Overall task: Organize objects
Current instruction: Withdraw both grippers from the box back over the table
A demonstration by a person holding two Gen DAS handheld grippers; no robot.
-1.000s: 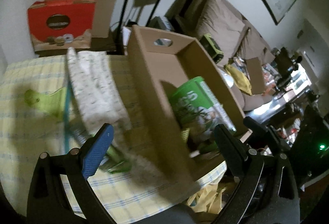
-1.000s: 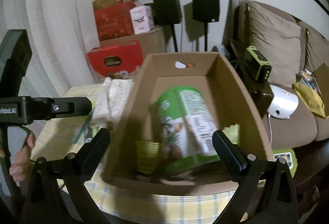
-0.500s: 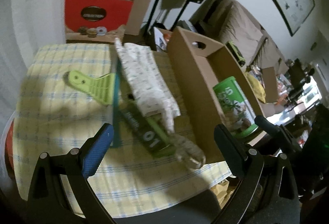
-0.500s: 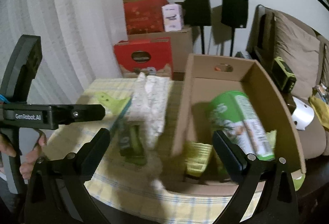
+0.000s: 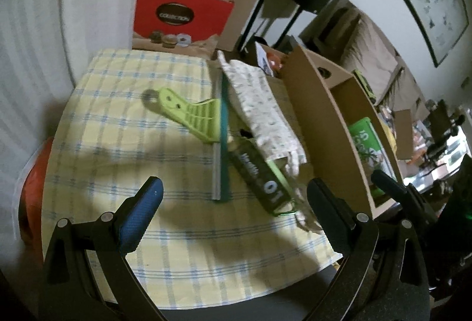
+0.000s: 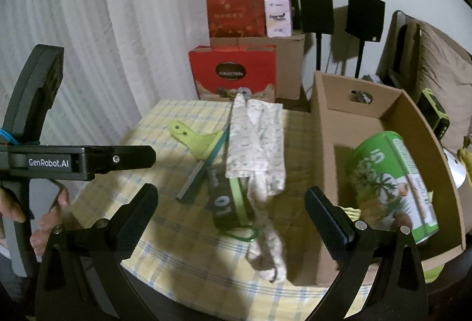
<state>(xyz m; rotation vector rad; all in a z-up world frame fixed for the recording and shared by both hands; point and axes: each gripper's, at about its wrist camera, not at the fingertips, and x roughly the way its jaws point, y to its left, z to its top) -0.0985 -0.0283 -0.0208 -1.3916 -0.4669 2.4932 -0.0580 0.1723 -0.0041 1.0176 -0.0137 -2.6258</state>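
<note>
Both tools, left tool point(image 5: 233, 197) and right tool point(image 6: 230, 203), hover spread and empty; the patterned cloth point(image 6: 256, 141) lies mid-tabletop left of the cardboard box point(image 6: 327, 150), soft, limp, best pinched at a bunched fold

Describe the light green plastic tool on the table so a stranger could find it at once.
On the checked tablecloth, left of the cardboard box, lies a flat lime-green scraper. It touches the long teal bar and alone has a round hole in its handle.
</note>
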